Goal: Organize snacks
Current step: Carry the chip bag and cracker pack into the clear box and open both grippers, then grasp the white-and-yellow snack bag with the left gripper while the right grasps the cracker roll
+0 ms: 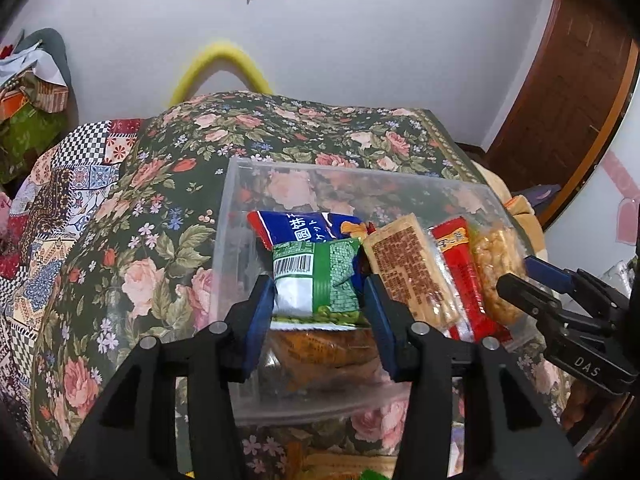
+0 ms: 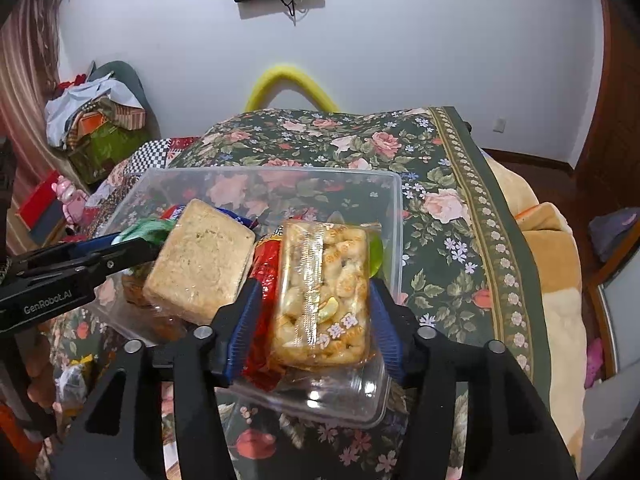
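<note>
Black arms and blue pads filled the bottom of both views. Left gripper [image 1: 320,288] sat with the green snack packet [image 1: 316,280] right between its jaws, the left pad at the packet's edge and a sliver of gap showing at the right pad, so the grip looked released. That packet lay inside the clear plastic box [image 1: 236,200] on the flowered bedspread [image 1: 160,184], on top of a blue packet [image 1: 296,228] and an orange-brown one whose lower part the jaws covered. Right gripper [image 2: 312,308] straddled the clear-wrapped biscuit pack [image 2: 324,292] in the same box, pads just off its sides, jaws let go as well. Whether either pad grazed the wrapping was hard to make out through the glare. Beside the biscuits stood a red packet [image 2: 264,276], half hidden by the left pad, and a pale rice-cake block [image 2: 200,268]. Only the left wrist view showed that block's printed label and the green packet's barcode; only the right wrist view showed the block's plain face and a green glimpse behind the biscuits, too hidden to identify. Each view caught the other gripper at its edge.
</note>
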Motion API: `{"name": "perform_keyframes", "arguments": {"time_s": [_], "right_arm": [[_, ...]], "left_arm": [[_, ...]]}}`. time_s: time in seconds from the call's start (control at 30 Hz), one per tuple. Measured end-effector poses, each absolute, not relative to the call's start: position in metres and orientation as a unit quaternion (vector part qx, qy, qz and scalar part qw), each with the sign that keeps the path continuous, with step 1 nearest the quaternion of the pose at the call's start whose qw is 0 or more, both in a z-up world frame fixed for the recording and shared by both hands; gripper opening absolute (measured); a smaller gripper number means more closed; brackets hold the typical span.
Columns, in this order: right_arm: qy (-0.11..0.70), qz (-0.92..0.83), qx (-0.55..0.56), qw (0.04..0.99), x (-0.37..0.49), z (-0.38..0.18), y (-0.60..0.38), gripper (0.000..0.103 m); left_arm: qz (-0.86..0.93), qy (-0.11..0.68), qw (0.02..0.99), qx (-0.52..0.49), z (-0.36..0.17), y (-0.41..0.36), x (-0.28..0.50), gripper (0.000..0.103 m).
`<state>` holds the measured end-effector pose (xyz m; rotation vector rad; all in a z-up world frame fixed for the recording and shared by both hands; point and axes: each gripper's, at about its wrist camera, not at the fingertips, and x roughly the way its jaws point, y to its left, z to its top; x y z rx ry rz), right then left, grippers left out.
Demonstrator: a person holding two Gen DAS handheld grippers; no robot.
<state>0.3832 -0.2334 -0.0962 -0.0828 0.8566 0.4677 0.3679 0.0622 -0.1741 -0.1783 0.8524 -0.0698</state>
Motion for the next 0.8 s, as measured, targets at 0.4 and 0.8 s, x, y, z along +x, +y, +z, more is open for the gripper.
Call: {"name": "perform_keyframes", "arguments": {"time_s": [0.4, 0.8], "right_arm": [[0.379, 0.240, -0.044, 0.893, 0.343, -0.063, -0.235, 0.065], [0.408, 0.250, -0.058, 0.876, 0.290, -0.079, -0.226, 0.067]], "left_arm": [[-0.033, 0.375, 0.924, -0.061, -0.124, 0.069, 0.305, 0.066], [-0.020, 0.401, 0.915, -0.046, -0.134, 0.095, 0.235, 0.071]]}}
